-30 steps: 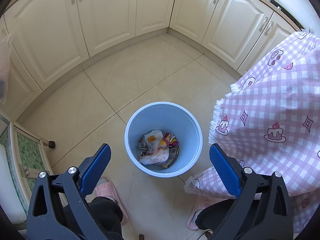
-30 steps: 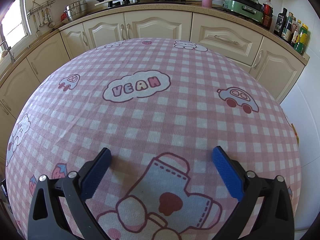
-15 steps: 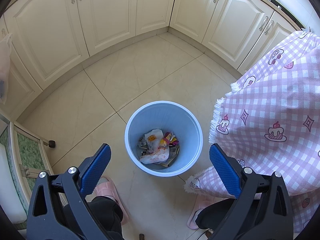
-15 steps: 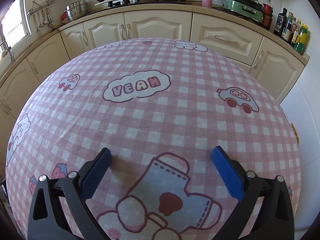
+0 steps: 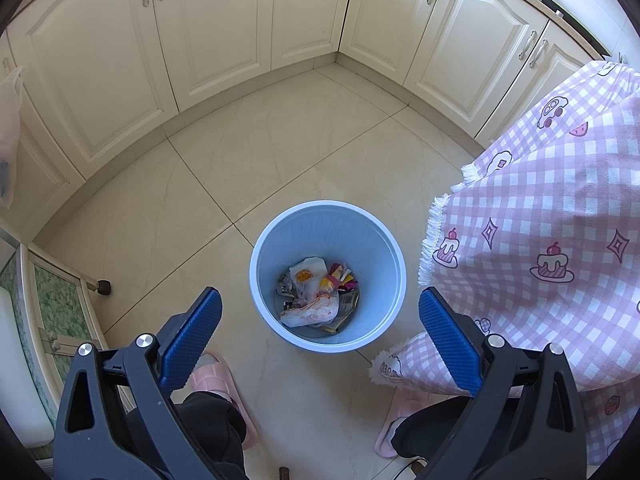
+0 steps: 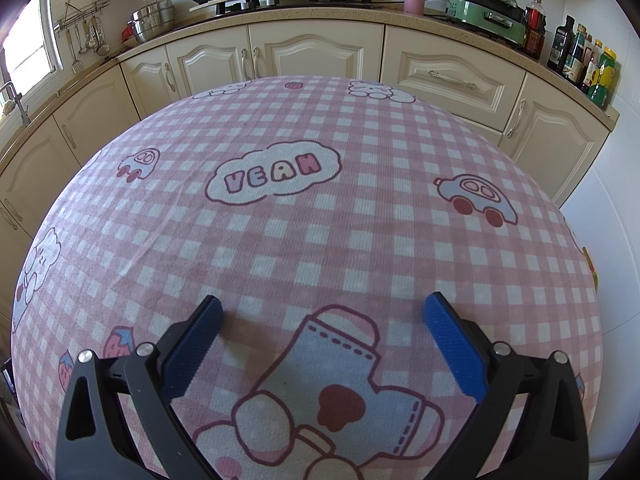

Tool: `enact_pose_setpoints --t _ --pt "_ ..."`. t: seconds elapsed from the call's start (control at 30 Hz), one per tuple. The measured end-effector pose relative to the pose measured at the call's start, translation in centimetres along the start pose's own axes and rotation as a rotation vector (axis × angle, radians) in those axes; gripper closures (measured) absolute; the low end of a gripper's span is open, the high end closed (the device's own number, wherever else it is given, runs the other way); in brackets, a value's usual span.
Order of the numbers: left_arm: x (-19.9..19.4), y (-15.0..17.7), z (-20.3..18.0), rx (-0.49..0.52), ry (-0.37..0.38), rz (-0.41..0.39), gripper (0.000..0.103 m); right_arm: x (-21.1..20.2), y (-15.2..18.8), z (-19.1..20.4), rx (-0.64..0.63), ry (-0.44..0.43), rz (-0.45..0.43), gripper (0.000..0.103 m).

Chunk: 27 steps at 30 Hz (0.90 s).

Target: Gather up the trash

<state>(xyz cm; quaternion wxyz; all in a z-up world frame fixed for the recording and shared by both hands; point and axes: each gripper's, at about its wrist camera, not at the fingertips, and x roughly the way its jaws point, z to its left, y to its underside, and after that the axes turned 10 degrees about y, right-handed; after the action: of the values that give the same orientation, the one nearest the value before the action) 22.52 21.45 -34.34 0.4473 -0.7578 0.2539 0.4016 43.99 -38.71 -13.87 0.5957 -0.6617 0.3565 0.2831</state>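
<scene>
A light blue trash bin (image 5: 280, 236) stands on the tiled floor beside the table. Crumpled wrappers and bits of trash (image 5: 318, 298) lie at its bottom. My left gripper (image 5: 320, 300) is open and empty, held above the bin and looking down into it. My right gripper (image 6: 322, 310) is open and empty, low over the pink checked tablecloth (image 6: 300, 220). No trash shows on the cloth in the right wrist view.
The tablecloth's fringed edge (image 5: 520, 220) hangs right of the bin. Cream cabinets (image 5: 200, 40) ring the floor. A person's feet in pink slippers (image 5: 216, 376) are below the bin. A counter with stove, pots and bottles (image 6: 580, 52) lies beyond the table.
</scene>
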Motion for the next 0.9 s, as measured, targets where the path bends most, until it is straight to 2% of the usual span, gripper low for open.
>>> enact_pose_setpoints --t 0.9 --pt "0.10 0.00 0.10 0.002 -0.001 0.005 0.008 0.01 -0.02 -0.01 0.000 0.000 0.000 0.005"
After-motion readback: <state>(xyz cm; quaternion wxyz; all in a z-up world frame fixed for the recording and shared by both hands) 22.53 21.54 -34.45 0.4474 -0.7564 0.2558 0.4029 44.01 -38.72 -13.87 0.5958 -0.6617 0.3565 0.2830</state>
